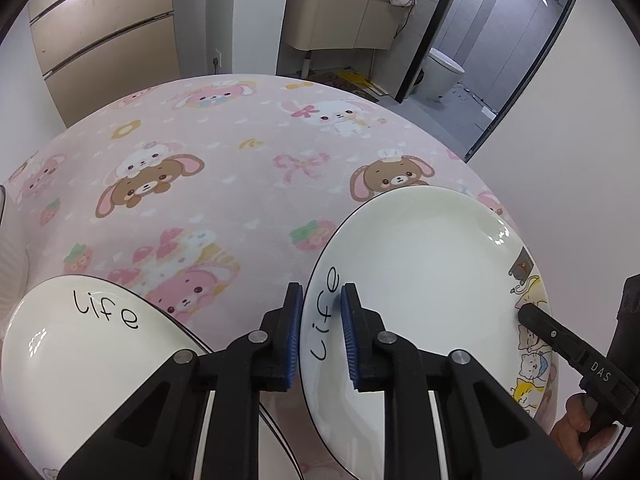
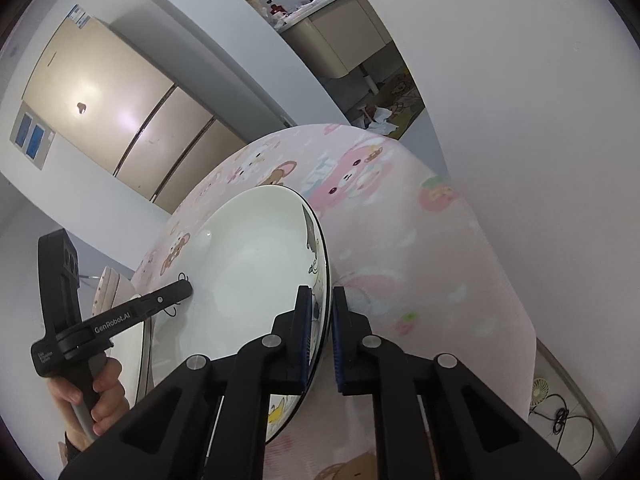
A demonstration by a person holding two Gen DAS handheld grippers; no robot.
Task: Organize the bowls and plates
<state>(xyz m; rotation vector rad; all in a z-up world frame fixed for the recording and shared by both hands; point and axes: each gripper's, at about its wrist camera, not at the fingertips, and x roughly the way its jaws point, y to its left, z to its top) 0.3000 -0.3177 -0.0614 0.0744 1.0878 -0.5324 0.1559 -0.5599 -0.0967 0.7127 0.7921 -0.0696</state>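
Held plate (image 1: 420, 280): white, black rim line, "life" lettered on one side, cartoon cats on the opposite side. Tilted, lifted off the bench (image 1: 224, 184) on at least one side; lower edge hidden behind the gripper bodies, so contact with the cloth cannot be told.

Left gripper (image 1: 320, 336): jaws clenched on the plate's rim at the "life" lettering, one blue pad in front of the plate, one behind. Seen from the right wrist view as a black arm reaching in, its tip against the plate's far edge (image 2: 176, 292), with the left hand (image 2: 100, 396) wrapped around the handle.

Right gripper (image 2: 322, 340): jaws clenched on the opposite rim, at the cat drawings, blue pads on either side of the edge. In the left wrist view, one black finger tip (image 1: 532, 314) lies on the cat side of the plate; right hand (image 1: 576, 428) partly visible at the frame edge.

Second plate (image 1: 80, 340): same white pattern with "life" lettering, flat on the bench just left of the left gripper, partly covered by its body. Apart from the held plate.

Bench covered in pink cloth printed with bears, rabbits, bows, strawberries.

Background: beige cabinet (image 1: 108, 32) behind the bench, vanity unit (image 1: 340, 16) with clutter on top, toilet (image 1: 440, 72) through a dark-framed doorway.
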